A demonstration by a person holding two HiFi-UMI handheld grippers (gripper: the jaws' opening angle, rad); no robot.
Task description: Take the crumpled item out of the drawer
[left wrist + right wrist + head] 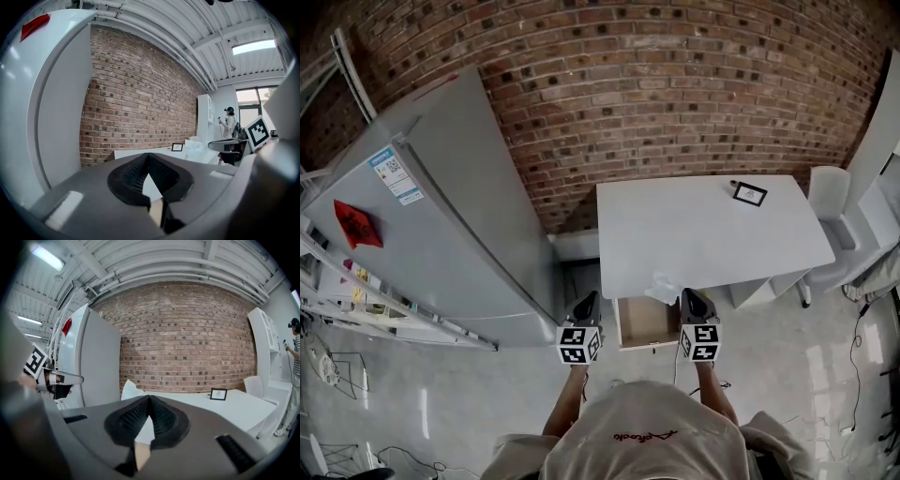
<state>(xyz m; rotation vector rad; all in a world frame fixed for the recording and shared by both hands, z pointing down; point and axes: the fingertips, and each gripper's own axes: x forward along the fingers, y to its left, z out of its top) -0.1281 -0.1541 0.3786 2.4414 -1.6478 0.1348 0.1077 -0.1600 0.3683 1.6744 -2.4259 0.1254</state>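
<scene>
The table [703, 234] edge hides the rear of the open drawer [645, 323].

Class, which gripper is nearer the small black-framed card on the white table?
Right. The right gripper hangs off the table's near edge, just left of the card; the left gripper is farther left, past the open drawer.

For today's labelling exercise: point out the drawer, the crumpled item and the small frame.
drawer [645, 322]: head view, on its bare inner floor.
crumpled item [664, 285]: head view, on its middle.
frame [750, 194]: head view, on its pale centre.
</scene>
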